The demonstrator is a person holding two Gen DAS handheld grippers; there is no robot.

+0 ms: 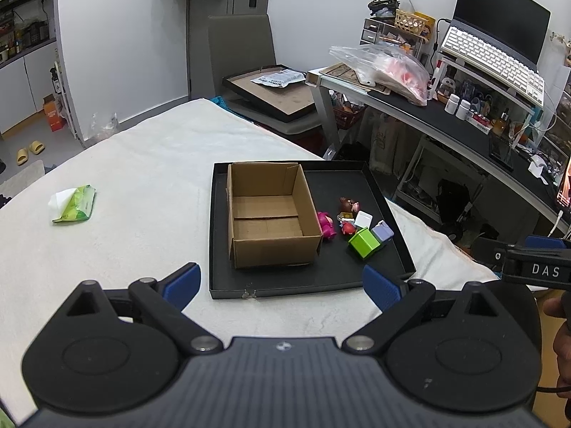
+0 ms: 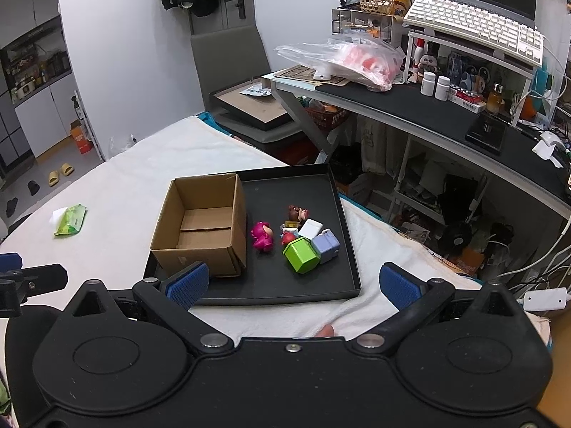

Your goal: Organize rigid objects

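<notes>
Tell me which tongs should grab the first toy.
Right, probably. The toys, such as the green block, lie right of the cardboard box, roughly ahead of the open right tongs.

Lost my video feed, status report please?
Left gripper open, empty. Right gripper open, empty. Cardboard box empty; toys loose beside it on black tray. Nothing blocking.

I see a tissue pack (image 1: 74,204) lying on the white cloth (image 1: 142,164), a grey chair (image 1: 246,53) beyond, and a cluttered desk (image 2: 410,103) bearing a keyboard (image 2: 474,25) and plastic bag (image 2: 342,59).
</notes>
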